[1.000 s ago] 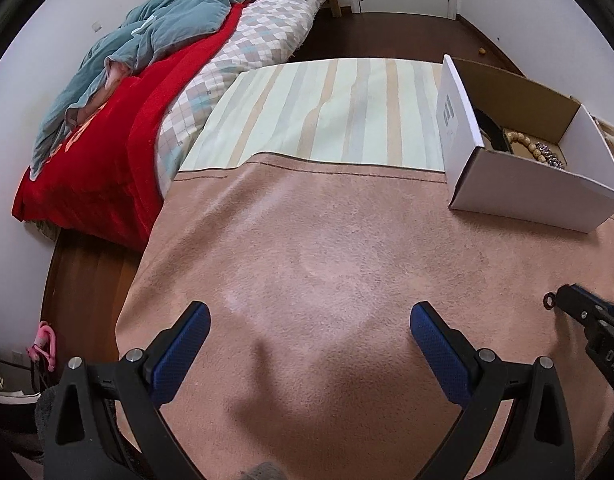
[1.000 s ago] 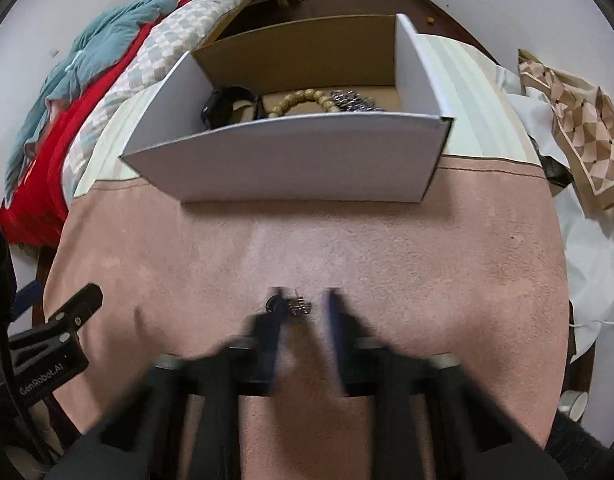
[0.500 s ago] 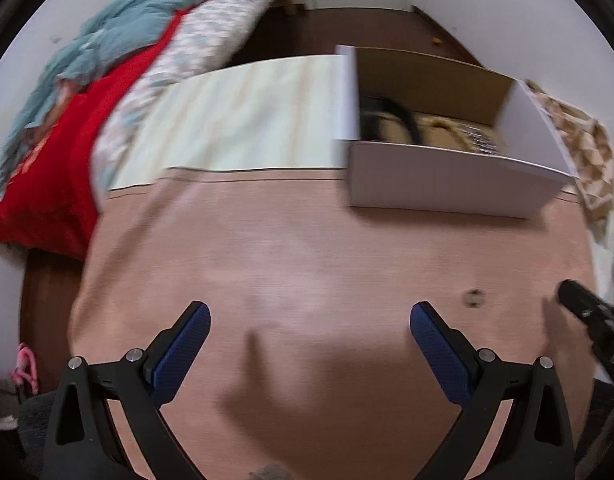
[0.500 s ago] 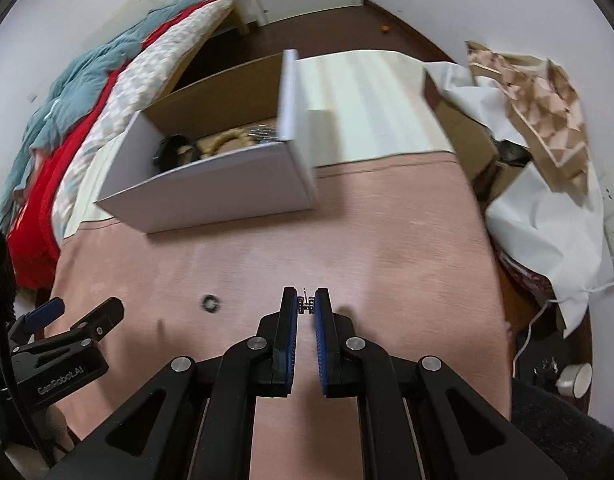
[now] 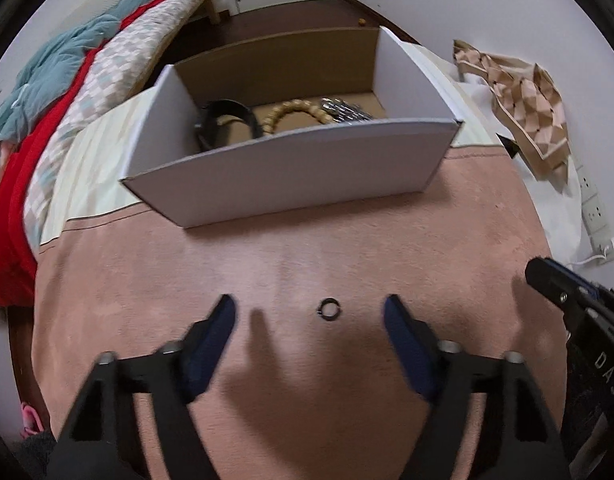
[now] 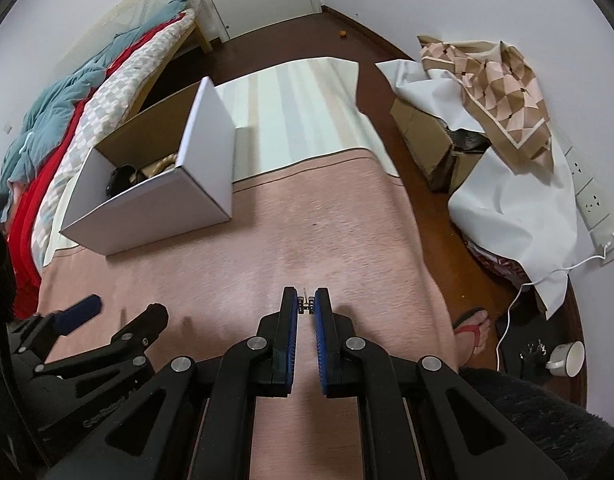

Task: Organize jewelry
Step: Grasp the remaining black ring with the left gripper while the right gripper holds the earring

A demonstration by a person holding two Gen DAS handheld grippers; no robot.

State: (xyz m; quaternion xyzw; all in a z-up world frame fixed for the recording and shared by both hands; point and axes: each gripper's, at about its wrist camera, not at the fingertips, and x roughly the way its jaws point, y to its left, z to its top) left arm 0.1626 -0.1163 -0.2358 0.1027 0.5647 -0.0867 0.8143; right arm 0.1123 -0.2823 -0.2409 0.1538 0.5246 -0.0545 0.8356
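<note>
A small dark ring [image 5: 328, 309] lies on the pink cloth [image 5: 347, 248], between the fingers of my open left gripper [image 5: 309, 314]. A white cardboard box [image 5: 299, 172] beyond it holds a black band [image 5: 227, 120], a wooden bead bracelet [image 5: 291, 114] and a metal chain piece [image 5: 345, 110]. My right gripper [image 6: 306, 306] is shut on a small metal earring [image 6: 306, 305], held above the cloth to the right of the box [image 6: 155, 204]. The left gripper also shows in the right wrist view [image 6: 115, 320].
A bed with red and teal bedding [image 5: 47, 120] runs along the left. A striped cloth [image 6: 303, 108] lies past the box. White sheets, a patterned scarf [image 6: 495, 92], cardboard and a power strip [image 5: 595, 216] clutter the right. A foot in a sandal [image 6: 473, 330] and a cup [image 6: 567, 358] are on the floor.
My left gripper has swung right and closed in, so the ring now lies between its fingers. My right gripper took hold of the earring, lifted it and moved right, away from the box.
</note>
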